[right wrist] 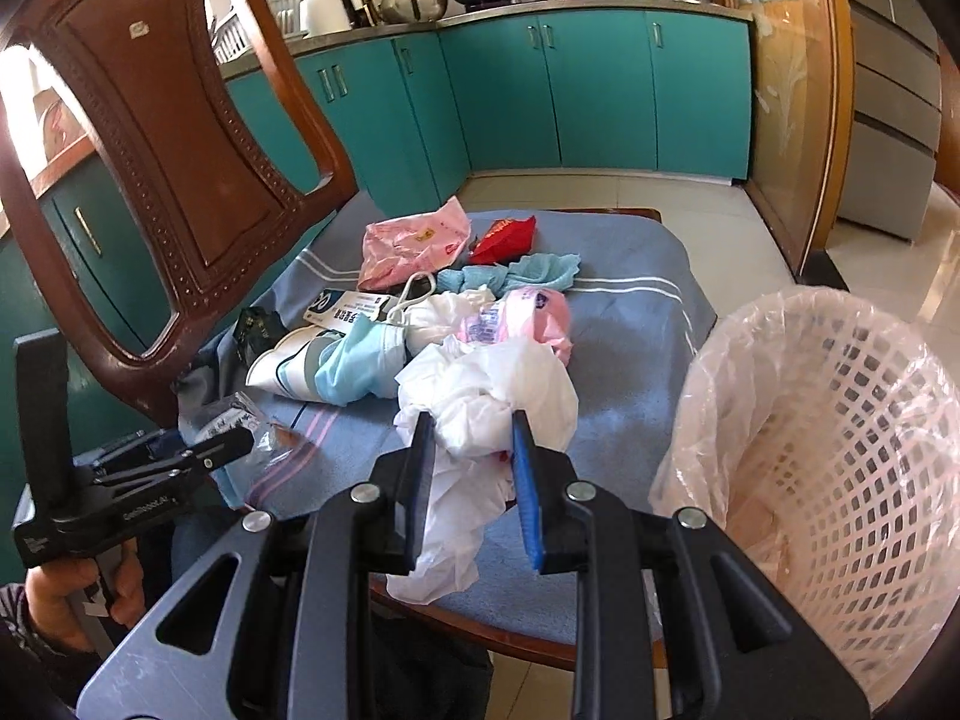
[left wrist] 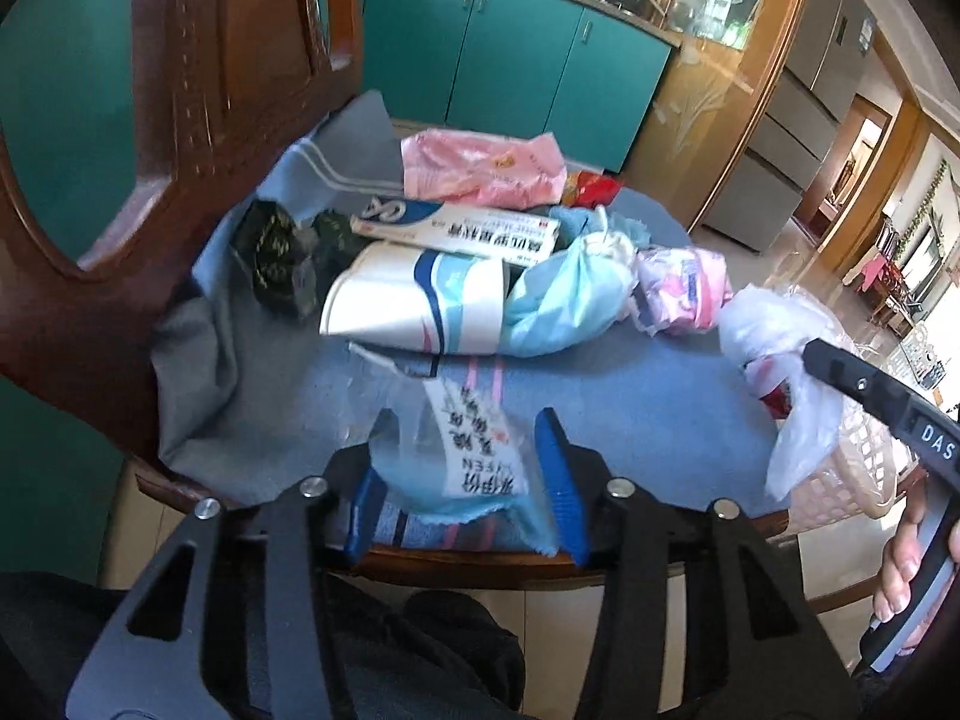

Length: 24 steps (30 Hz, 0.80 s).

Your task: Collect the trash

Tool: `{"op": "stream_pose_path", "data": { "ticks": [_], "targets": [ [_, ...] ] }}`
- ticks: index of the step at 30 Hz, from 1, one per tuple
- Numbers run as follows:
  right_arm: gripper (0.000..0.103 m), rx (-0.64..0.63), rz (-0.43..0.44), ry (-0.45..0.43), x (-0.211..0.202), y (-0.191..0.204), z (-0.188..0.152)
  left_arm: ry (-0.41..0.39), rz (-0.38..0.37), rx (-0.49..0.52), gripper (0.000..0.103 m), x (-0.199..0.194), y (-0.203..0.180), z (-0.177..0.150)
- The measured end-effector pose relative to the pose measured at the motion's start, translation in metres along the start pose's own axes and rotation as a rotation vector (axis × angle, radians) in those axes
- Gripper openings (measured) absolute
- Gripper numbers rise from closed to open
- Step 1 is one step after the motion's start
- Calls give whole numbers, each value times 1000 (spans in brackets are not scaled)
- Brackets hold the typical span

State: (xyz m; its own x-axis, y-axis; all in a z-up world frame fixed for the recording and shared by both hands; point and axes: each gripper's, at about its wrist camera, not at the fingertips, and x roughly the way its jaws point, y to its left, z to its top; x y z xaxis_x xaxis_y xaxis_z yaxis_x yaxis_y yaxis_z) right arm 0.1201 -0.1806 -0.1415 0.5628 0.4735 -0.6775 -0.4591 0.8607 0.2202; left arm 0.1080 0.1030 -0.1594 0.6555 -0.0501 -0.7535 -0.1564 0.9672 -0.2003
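Note:
A clear plastic bag (left wrist: 462, 450) with a printed white label lies at the near edge of the blue-towelled chair seat (left wrist: 630, 384). My left gripper (left wrist: 465, 468) is shut on this bag, its blue pads pressing both sides. My right gripper (right wrist: 471, 426) is shut on a crumpled white plastic bag (right wrist: 498, 384), which hangs down between the jaws just above the seat. A pink mesh basket (right wrist: 840, 420) with a clear liner stands right of the seat, beside the right gripper. In the left wrist view the right gripper (left wrist: 840, 372) shows at the right with the white plastic bag (left wrist: 774, 324).
More trash lies on the seat: a paper cup (left wrist: 414, 300), a toothpaste box (left wrist: 456, 231), a blue face mask (left wrist: 564, 306), pink wrappers (left wrist: 480, 168), a red packet (left wrist: 591, 189) and dark green wrappers (left wrist: 276, 252). The wooden chair back (right wrist: 168, 138) rises at the left.

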Motion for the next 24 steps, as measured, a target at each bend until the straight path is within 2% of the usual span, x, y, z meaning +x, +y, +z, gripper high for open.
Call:
{"op": "stream_pose_path", "data": {
  "ticks": [3,4,5,10,13,15,16,24],
  "targets": [
    [26,0,-2,4,1,0,-1,29,18,16,54,7,-2,-4],
    [26,1,1,6,2,1,-1,36,28,12,63,11,-3,-5],
    [26,1,3,9,3,2,-2,41,35,8,68,13,-2,-6],
    [26,-14,7,32,11,7,-4,95,67,8,68,31,-1,-8],
    [26,-17,17,42,14,9,-6,92,59,-3,61,33,3,-8],
    [26,-26,19,43,15,11,-6,78,60,-5,53,29,4,-7],
    [26,-28,19,43,16,12,-6,76,57,-6,42,28,5,-7],
    [26,-14,25,35,13,7,-7,16,18,-7,38,13,4,-4]
  ]
}}
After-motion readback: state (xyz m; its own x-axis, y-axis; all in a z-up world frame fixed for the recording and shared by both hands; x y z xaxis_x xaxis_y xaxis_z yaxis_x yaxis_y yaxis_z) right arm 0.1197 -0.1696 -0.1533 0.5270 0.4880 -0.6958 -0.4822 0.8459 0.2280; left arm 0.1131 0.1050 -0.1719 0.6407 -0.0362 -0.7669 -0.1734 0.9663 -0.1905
